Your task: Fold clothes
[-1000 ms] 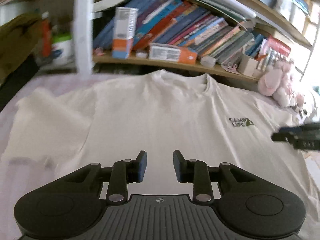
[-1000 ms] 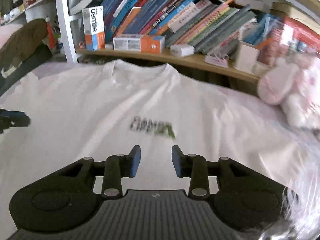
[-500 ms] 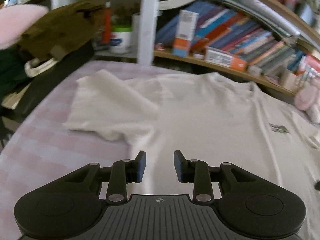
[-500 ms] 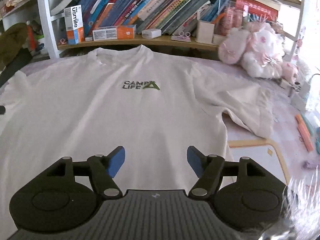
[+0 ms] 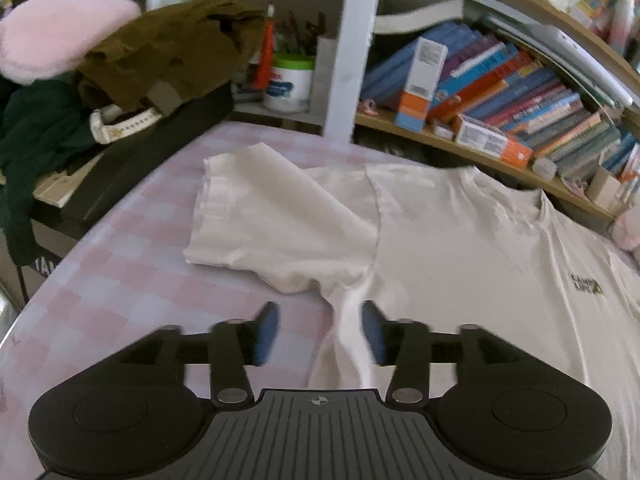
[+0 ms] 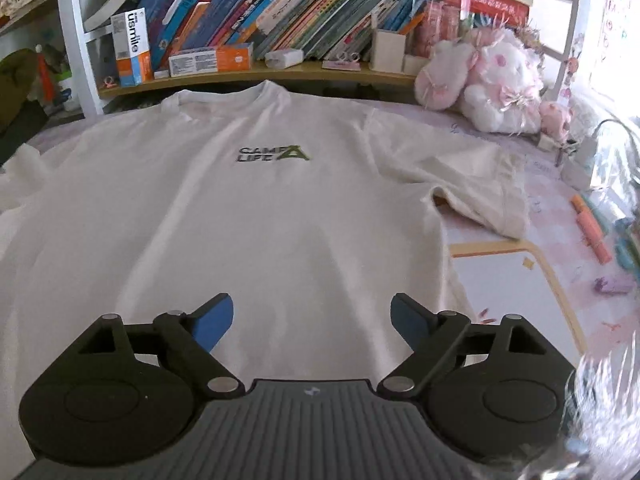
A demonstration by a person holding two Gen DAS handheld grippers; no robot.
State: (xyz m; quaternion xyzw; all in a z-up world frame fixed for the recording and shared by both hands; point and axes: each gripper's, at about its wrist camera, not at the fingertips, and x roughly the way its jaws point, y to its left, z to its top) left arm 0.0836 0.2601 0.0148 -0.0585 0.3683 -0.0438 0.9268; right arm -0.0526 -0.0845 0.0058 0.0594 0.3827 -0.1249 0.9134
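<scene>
While the shirt [image 6: 248, 216] lies spread flat, front up, on the pink checked counter [image 5: 132, 280], both tongs hover over its lower part with nothing gripped. The left tongs [image 5: 319, 334] are partly apart and opening, their blue pads [image 5: 266, 332] straddling the shirt's side edge just below the armpit without pressing it; the left sleeve [image 5: 260, 224] lies creased beyond them. The right tongs [image 6: 312, 320] stand wide and are opening over the plain cloth below the logo [image 6: 272, 154], with the right sleeve [image 6: 476, 196] rumpled off to the side. Behind the collar runs a shelf [image 6: 280, 74] of books [image 6: 288, 12], with plush toys [image 6: 488, 80] at its right end and dark clothes [image 5: 160, 52] heaped at the left.
</scene>
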